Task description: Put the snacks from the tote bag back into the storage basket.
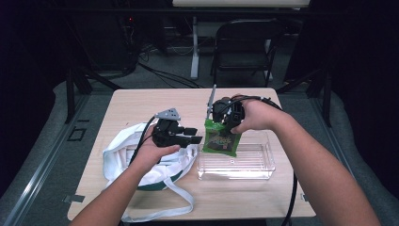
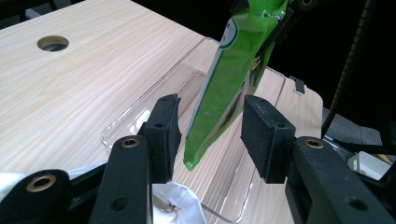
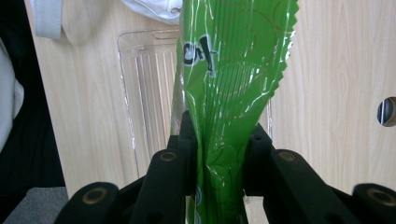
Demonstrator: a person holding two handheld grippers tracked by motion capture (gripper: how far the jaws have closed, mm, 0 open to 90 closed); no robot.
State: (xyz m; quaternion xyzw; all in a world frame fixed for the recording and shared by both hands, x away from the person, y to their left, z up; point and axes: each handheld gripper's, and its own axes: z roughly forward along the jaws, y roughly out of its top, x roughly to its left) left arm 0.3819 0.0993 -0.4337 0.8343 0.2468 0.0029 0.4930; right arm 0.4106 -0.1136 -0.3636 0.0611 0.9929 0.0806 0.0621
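Black jaws of the right gripper [image 3: 217, 154] are clamping the green snack packet [image 3: 229, 79] at frame centre — it is hanging over the clear plastic tray [image 1: 256, 165]. Left gripper [image 2: 210, 135] is standing apart — packet's lower corner between its pads, untouched, above the white cloth bag [image 1: 117, 150].

Two bare forearms, no sleeves. Each hand carries a black gripper. The left gripper [image 1: 190, 134] has a grey three-cornered plate [image 1: 169, 114] on top and a black cable [image 1: 141, 141] trailing behind it. Its two black arms bear brass-ringed screw holes and end in rectangular black foam pads [image 2: 266, 135]. The right gripper [image 1: 217, 125] has a black cable [image 1: 291, 197] trailing behind it too.
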